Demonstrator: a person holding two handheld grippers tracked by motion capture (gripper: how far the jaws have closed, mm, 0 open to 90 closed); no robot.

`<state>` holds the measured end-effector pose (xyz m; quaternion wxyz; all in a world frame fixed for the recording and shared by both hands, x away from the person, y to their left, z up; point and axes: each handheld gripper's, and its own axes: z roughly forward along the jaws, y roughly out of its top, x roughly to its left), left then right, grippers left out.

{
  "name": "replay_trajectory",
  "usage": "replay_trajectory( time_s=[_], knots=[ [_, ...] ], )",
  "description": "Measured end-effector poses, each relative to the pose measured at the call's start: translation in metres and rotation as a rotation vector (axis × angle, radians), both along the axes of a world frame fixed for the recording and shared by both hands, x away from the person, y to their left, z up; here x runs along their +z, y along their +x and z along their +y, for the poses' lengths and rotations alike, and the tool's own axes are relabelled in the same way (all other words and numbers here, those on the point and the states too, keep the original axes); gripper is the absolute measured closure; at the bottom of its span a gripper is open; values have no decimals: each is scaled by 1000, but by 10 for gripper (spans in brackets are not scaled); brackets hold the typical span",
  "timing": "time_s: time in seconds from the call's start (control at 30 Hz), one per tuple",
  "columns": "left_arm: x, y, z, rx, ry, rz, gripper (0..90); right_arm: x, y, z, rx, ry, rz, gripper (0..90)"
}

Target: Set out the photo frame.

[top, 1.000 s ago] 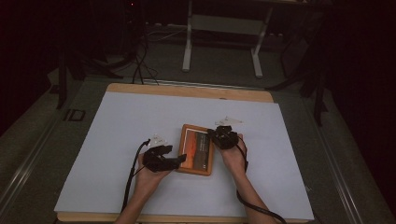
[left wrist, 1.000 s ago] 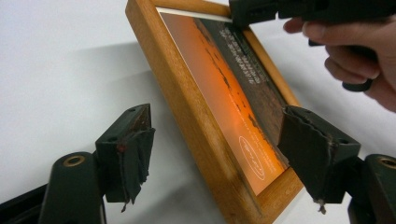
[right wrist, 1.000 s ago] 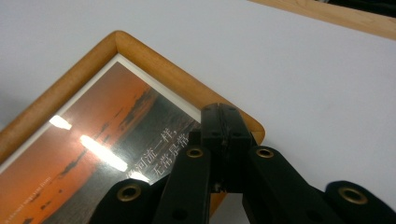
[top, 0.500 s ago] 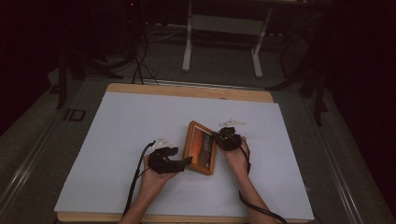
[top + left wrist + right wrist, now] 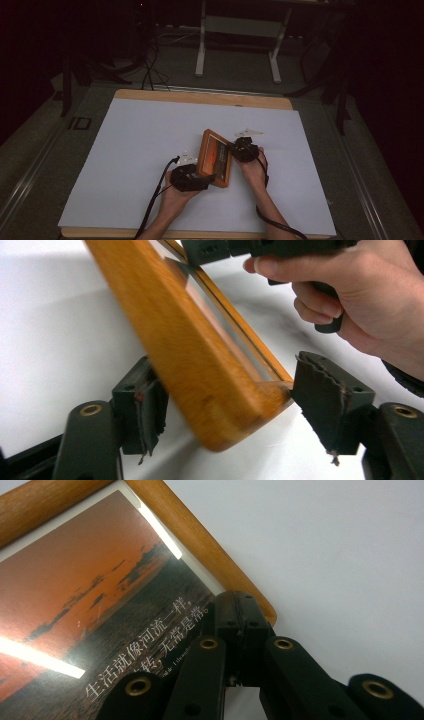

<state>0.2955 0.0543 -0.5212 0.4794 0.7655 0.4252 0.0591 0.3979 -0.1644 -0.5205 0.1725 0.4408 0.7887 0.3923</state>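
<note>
A wooden picture frame point(image 5: 215, 156) with an orange sunset print stands tilted up off the white sheet point(image 5: 140, 145). Its near corner point(image 5: 235, 410) sits between the jaws of my left gripper point(image 5: 207, 179), which have just been closing. They are open around that corner, the right pad point(image 5: 327, 405) at the corner's edge and the left pad point(image 5: 142, 407) behind the frame's back. My right gripper point(image 5: 236, 148) is shut, its tips point(image 5: 240, 602) resting on the frame's wooden border point(image 5: 200, 540) beside the printed text. The right hand point(image 5: 350, 290) shows beyond the frame point(image 5: 190, 355).
The white sheet covers a wooden table point(image 5: 200, 97). A black cable point(image 5: 155, 200) trails from the left gripper toward the front edge. Metal stand legs point(image 5: 235, 50) and dark floor lie beyond the table's far edge.
The frame has turned from lying flat and level to standing tilted on edge. My left gripper has moved right, onto the frame's near corner. The right gripper has stayed put.
</note>
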Motion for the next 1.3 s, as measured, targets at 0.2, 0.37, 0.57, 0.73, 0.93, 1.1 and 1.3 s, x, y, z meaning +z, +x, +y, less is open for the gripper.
replay_trajectory(
  time_s=[0.2, 0.37, 0.57, 0.73, 0.93, 1.1, 1.3],
  knots=[
    [0, 2, -3, 14, -12, 19, 377, 0, -1, 0, 3, -1, 1, 900],
    [1, 3, -2, 26, -24, 34, 411, 0, 0, 0, 3, 0, 2, 900],
    [1, 4, -3, 6, -47, 47, 457, 0, 0, -1, 4, -2, 3, 900],
    [4, 6, -4, 1, -41, 59, 480, 2, 1, -5, 18, -7, 6, 898],
    [7, 6, -7, -7, -29, 55, 514, 8, -2, -17, 24, -4, -8, 880],
    [11, 5, -12, -10, -9, 36, 548, 20, -7, -31, 39, -10, -38, 863],
    [15, 3, -19, -20, -3, 15, 595, 33, -13, -50, 56, -5, -53, 848]
  ],
)
